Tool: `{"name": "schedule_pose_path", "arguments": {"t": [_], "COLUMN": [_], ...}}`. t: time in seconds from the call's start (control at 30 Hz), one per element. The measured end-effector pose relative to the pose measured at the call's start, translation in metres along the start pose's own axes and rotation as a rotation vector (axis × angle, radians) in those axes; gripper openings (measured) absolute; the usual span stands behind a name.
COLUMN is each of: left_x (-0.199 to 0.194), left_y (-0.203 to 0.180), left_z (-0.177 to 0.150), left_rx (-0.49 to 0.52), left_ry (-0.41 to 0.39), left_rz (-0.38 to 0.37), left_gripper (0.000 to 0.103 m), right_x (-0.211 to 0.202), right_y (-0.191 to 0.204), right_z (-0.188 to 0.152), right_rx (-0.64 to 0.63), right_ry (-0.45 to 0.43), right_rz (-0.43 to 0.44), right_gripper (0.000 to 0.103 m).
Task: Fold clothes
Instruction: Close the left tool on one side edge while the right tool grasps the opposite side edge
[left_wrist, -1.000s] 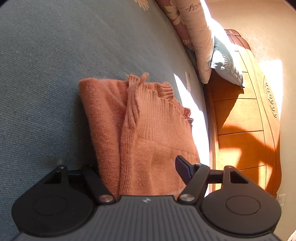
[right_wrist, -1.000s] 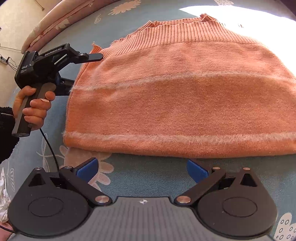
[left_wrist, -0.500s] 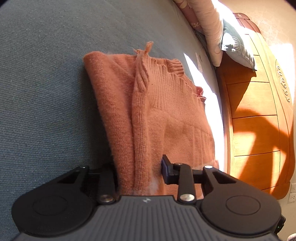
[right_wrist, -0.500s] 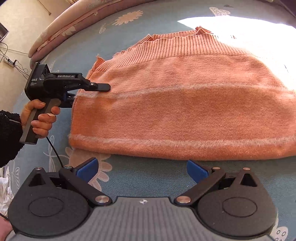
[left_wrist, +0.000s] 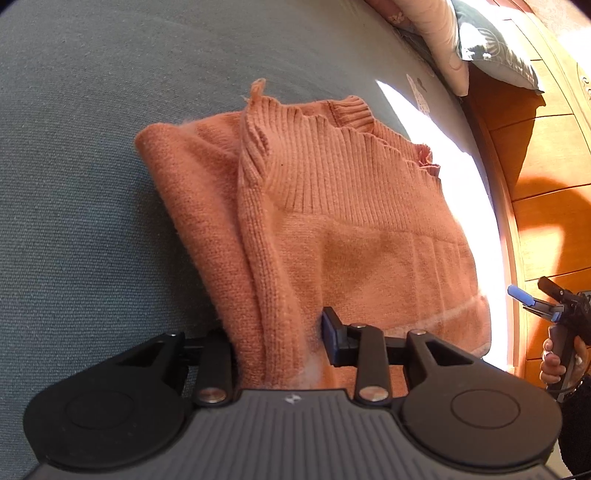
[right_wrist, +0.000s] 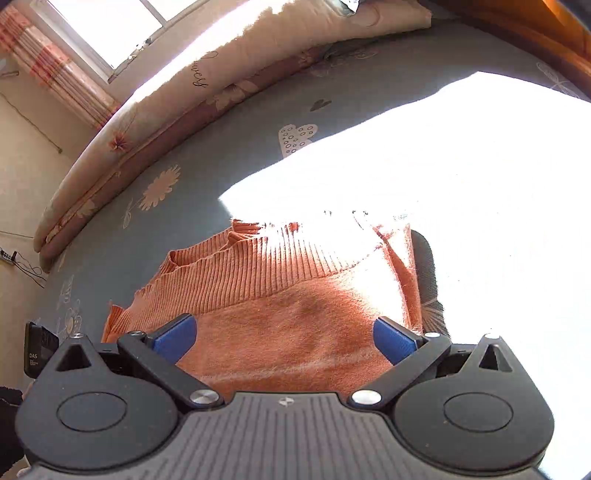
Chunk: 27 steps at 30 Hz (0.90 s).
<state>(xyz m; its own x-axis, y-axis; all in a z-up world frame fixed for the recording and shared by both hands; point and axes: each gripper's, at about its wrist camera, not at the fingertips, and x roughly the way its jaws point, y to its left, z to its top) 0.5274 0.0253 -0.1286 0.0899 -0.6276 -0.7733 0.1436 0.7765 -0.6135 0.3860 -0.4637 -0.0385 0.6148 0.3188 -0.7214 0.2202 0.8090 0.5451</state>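
While the left gripper (left_wrist: 275, 339) is clamping the sweater (left_wrist: 332, 229) edge, the right gripper (right_wrist: 284, 338), jaws spread, is hovering just short of the opposite end.

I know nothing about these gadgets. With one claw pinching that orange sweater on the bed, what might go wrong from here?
1. The left claw, whose jaws have just been closing, pinches a bunched edge of the orange sweater; a layer may slip out and spoil the fold.
2. The right claw is open and holds nothing, so lifting one side alone may skew the sweater.
3. Harsh sunlight washes out its far edge, making it hard to aim.
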Motion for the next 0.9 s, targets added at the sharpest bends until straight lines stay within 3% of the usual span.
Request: {"name": "schedule_pose_path", "arguments": {"t": [0.1, 0.3, 0.6, 0.8, 0.9], "left_x": [0.0, 0.002, 0.006, 0.007, 0.006], "left_y": [-0.001, -0.009, -0.012, -0.012, -0.011], "left_z": [-0.001, 0.001, 0.004, 0.005, 0.005], "left_rx": [-0.009, -0.023, -0.047, -0.054, -0.057], "left_ry": [-0.001, 0.006, 0.011, 0.018, 0.019], "left_rz": [0.018, 0.063, 0.084, 0.087, 0.086], "left_gripper": [0.033, 0.034, 0.034, 0.034, 0.034], "right_x": [0.02, 0.058, 0.1, 0.117, 0.116], "right_y": [-0.048, -0.092, -0.115, -0.106, -0.102], "right_z": [0.015, 0.021, 0.046, 0.054, 0.047], "right_rx": [0.097, 0.17, 0.245, 0.205, 0.185], "right_ry": [0.052, 0.105, 0.085, 0.096, 0.142], "right_rz": [0.063, 0.148, 0.345, 0.376, 0.399], "right_gripper": [0.103, 0.103, 0.103, 0.103, 0.103]}}
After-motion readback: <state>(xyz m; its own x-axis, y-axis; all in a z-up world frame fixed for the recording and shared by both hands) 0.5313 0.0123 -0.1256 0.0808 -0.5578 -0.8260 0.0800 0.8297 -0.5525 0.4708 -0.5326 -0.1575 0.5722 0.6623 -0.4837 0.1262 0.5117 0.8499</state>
